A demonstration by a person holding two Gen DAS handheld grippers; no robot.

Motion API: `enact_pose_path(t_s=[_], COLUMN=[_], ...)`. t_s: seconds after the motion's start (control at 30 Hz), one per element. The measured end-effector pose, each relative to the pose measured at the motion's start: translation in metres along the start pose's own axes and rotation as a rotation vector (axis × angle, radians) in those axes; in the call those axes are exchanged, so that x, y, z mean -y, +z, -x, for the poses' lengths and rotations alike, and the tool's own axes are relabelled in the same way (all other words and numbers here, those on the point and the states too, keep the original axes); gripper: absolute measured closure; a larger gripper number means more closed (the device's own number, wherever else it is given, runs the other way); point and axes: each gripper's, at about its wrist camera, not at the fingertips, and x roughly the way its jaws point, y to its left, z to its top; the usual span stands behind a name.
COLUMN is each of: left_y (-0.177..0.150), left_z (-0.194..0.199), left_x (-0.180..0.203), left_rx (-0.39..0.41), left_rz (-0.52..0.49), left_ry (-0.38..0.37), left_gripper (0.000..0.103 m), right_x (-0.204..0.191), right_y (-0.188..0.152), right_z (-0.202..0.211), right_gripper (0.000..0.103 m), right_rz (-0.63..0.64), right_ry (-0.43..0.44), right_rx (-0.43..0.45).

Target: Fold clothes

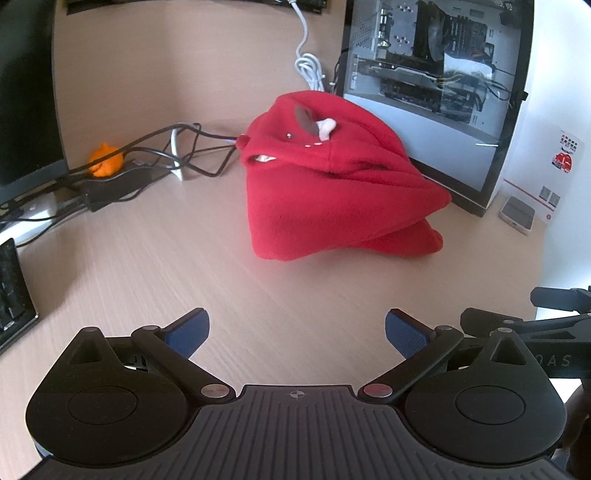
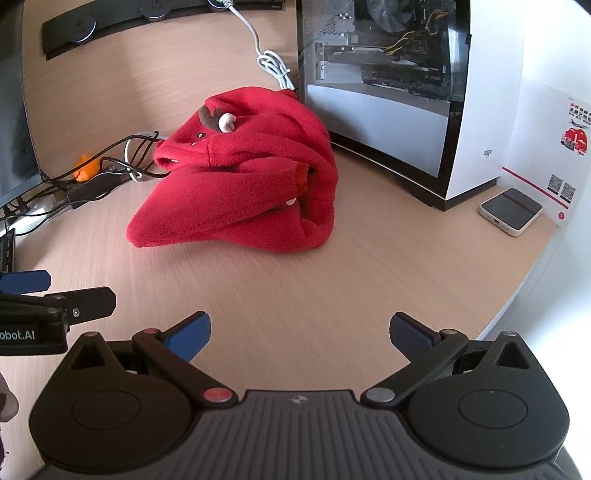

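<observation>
Fleece garment (image 2: 236,192) (folded) lies crosswise, hood facing left.

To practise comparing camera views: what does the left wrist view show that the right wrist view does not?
Only the left wrist view shows the left gripper head-on, jaws open, and a keyboard edge. Only the right wrist view shows the right gripper head-on, jaws open, and a black strip at the desk's back. Both share the red fleece garment, computer case, white cable and orange figure.

Bare desk (image 1: 155,258) before red garment (image 1: 332,206)
</observation>
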Motion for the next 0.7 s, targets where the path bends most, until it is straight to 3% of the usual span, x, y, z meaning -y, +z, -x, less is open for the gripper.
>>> enact_pose_path(t_s=[0.7], left_y=[0.0002], left_z=[0.0015], left_x=[0.0038], left_rx=[0.008], left_rz=[-0.016], left_ry=[-0.024], left_gripper=[0.000], right_x=[0.0020], right_y=[-0.0001], right_z=[-0.0008], right_gripper=[0.000], right_rz=[-0.002], right_ry=[0.007], right_rx=[-0.009])
